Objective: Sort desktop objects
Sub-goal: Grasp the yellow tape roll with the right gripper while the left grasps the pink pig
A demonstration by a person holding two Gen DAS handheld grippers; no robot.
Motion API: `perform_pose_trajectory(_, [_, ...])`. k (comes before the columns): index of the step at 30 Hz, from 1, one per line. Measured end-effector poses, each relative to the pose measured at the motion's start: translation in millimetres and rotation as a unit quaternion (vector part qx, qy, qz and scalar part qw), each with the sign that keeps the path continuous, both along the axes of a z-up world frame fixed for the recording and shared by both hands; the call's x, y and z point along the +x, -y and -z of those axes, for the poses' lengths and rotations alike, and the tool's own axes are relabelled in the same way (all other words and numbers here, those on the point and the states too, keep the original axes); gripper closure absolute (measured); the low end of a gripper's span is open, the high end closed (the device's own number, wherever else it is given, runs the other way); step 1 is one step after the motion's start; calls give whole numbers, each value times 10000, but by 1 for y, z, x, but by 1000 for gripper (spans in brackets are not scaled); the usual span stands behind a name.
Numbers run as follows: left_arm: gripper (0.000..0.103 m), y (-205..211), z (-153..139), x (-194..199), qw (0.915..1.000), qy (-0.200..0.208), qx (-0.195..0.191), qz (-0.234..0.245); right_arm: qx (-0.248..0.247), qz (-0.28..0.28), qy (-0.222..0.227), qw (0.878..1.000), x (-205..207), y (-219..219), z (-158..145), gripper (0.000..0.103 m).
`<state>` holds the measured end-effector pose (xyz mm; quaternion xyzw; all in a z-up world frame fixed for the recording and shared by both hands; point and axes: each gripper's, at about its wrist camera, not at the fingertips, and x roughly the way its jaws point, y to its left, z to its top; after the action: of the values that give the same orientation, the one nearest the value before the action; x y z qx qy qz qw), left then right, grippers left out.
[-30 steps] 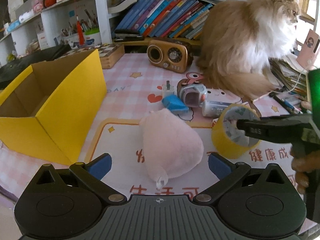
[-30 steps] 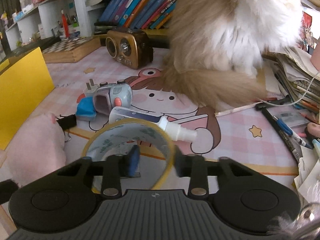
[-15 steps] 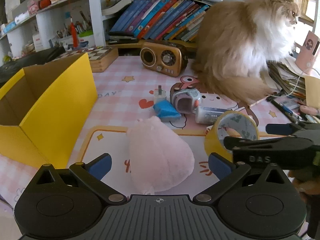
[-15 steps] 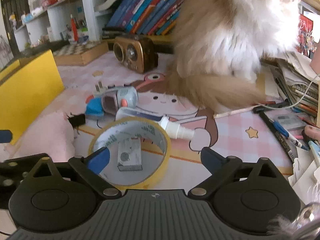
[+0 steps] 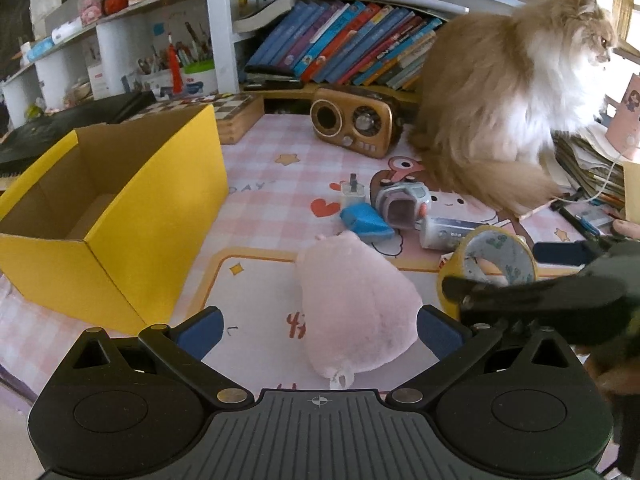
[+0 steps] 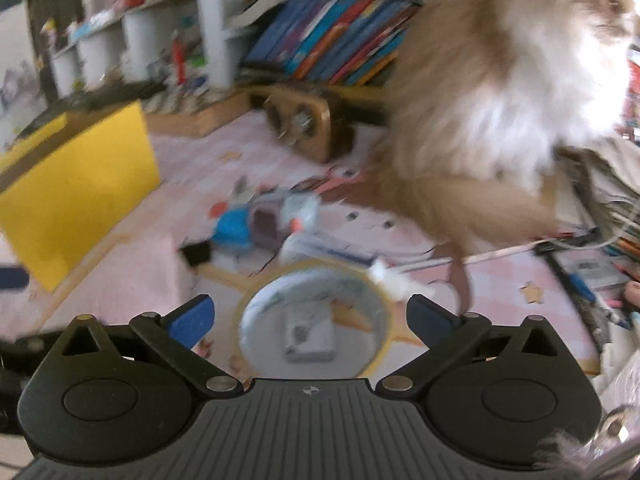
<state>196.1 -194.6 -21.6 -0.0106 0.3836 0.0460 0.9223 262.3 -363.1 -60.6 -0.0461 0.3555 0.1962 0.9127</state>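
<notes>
Right gripper (image 6: 308,318) jaws opening w/ yellow tape roll (image 6: 314,320) loose between, left gripper (image 5: 318,330) wide apart over pink plush (image 5: 356,304): centre pads, squeeze gently, lift to yellow box (image 5: 120,216)

A home study corner: a desk (image 5: 272,160) under a pink checked cartoon mat, white shelves (image 5: 216,20) packed with leaning books (image 5: 340,48), pen pots (image 5: 192,76) and knick-knacks, a retro radio (image 5: 356,124), and a fluffy cat (image 5: 500,112) sitting on the desk beside stacked papers (image 5: 580,164).
</notes>
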Motion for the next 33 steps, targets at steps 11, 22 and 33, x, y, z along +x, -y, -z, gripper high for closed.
perform_pose_trajectory(11, [0,7,7,18,9996,-59,-207,169,-184,82,-279,9994,16,5,16,12])
perform_pose_trajectory(22, [0,12,31,51,9983,-288,-499,8,1,723,-93,9973,-2,42,-7,12])
perform_pose_trajectory(33, [33,2,18,27,9974,-59,-709,150,35,741,-11,9972,-23,39,-13,12])
